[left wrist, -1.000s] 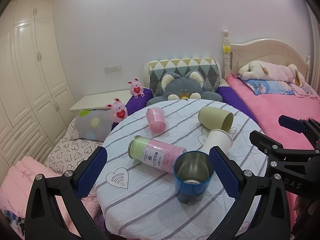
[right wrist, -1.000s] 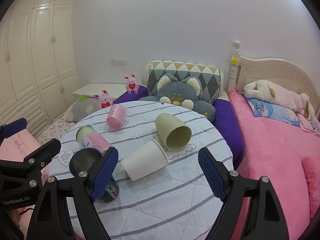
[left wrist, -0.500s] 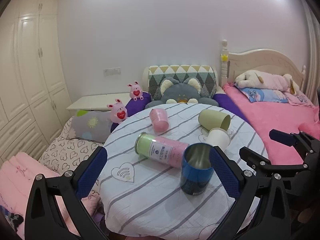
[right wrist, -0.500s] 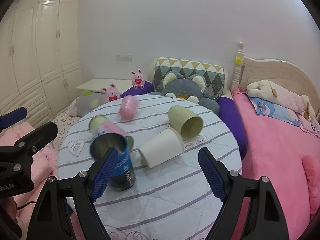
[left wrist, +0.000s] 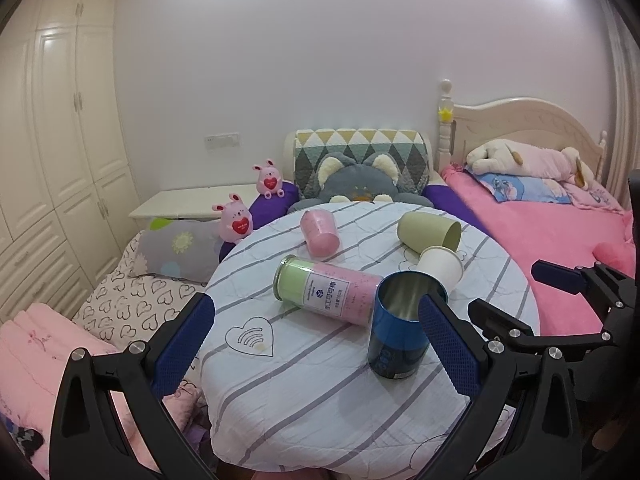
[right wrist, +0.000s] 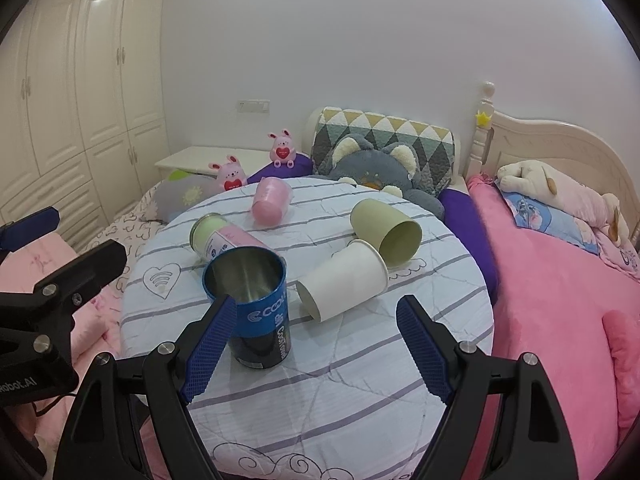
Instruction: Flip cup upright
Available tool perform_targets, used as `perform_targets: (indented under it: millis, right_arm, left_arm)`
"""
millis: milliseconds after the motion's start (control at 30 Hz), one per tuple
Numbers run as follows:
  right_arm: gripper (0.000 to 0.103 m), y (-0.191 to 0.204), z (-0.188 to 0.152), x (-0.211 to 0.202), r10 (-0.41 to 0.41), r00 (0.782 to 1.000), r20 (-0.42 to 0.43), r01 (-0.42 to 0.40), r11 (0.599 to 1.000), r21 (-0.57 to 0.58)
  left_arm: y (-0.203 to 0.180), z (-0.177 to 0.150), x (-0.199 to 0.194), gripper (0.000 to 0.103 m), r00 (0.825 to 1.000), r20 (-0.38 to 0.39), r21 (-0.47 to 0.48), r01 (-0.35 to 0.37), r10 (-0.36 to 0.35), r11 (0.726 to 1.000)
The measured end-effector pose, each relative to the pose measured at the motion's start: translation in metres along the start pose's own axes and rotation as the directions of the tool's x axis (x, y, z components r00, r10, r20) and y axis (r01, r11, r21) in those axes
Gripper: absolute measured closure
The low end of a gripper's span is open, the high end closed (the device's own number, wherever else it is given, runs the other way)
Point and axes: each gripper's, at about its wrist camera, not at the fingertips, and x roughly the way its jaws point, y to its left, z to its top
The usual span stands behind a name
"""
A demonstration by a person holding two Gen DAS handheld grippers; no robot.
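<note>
Blue cup point(right wrist: 256, 308) stands upright, mouth up; both claws point(left wrist: 316, 344) point(right wrist: 316, 340) spread apart.

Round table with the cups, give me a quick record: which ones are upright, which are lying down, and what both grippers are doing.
surface: round table under a striped cloth
upright: blue metal cup, open end up
on their sides: white paper cup; green cup, its rim against the white one; pink cup; pink and green canister
left gripper: open, holding nothing
right gripper: open, holding nothing
task state: four containers not yet upright
</note>
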Motion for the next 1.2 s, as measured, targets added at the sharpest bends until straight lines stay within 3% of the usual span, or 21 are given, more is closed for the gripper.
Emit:
perform_targets:
  millis: [1200]
  right_arm:
    - [0.020,-0.018,-0.014,0.007,-0.039,0.998,-0.052,0.041,0.998,0.039]
  left_arm:
    - [-0.020,-0.008,0.017,0.000,0.998,-0.039,0.043,0.041,-0.039,0.998]
